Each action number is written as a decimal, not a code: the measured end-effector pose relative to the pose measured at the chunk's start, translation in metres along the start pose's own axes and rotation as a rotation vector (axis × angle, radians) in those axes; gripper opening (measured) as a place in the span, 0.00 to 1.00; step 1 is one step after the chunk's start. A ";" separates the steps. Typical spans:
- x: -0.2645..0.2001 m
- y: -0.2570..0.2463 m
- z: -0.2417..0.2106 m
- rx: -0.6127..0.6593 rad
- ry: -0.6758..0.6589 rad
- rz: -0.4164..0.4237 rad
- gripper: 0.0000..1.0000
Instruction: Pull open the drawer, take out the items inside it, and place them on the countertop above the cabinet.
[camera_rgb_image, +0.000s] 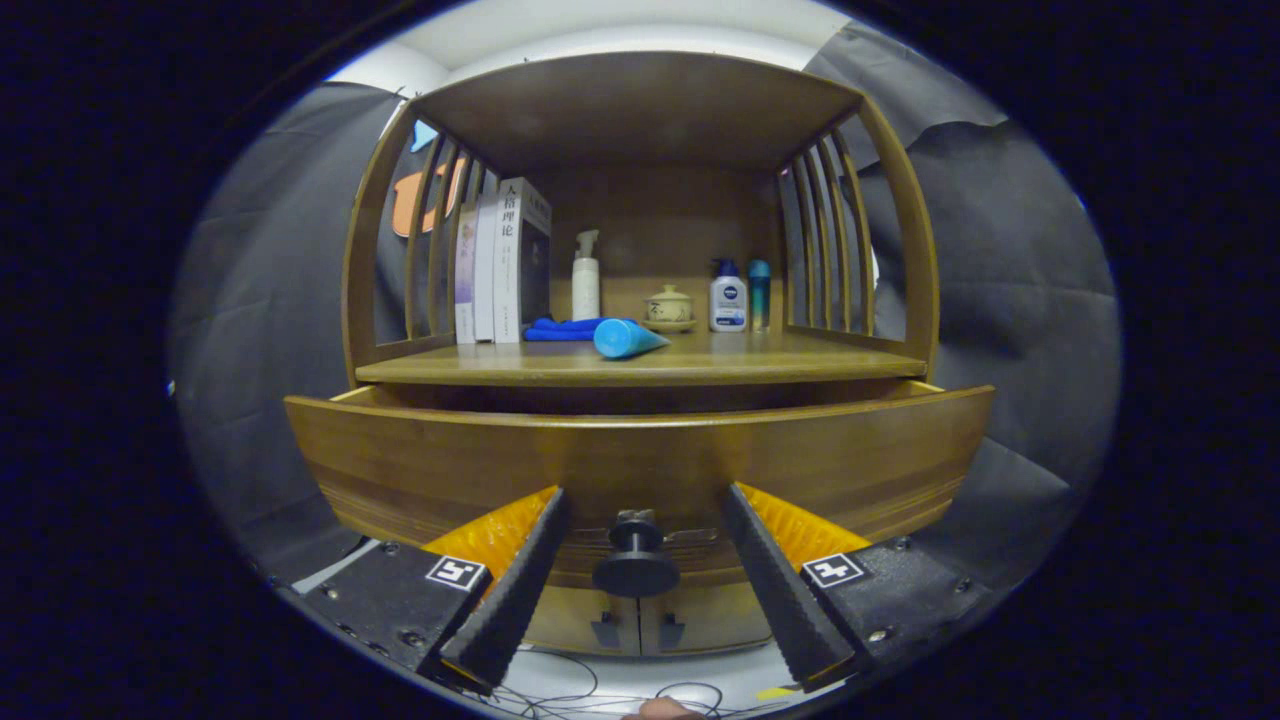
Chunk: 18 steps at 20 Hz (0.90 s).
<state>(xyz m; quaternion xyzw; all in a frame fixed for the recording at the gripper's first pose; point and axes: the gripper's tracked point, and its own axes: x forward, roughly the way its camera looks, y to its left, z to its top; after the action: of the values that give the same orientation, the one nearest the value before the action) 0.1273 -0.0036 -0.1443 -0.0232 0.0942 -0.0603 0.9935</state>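
Pulling the Drawer: Partly Open

Drawer status: the curved brown wooden drawer front stands forward of the wooden countertop, so opening is under way. The interior is hidden; item removal remains, by judgement. The round black knob sits between the fingers. The gripper is spread, level, facing the drawer squarely; neither finger visibly touches the knob.

From my seat I can't see into the drawer, its tall front hiding whatever lies inside, the blue cloth sits half behind the blue tube, and the small bottle stands partly behind the white one.
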 end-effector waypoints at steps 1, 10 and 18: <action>0.005 0.000 0.000 0.002 0.005 -0.001 1.00; 0.037 0.001 0.009 0.008 0.026 -0.010 1.00; 0.059 0.003 0.015 0.005 0.030 -0.016 1.00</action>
<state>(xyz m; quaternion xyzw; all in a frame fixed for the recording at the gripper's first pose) 0.1881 -0.0077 -0.1406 -0.0208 0.1086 -0.0688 0.9915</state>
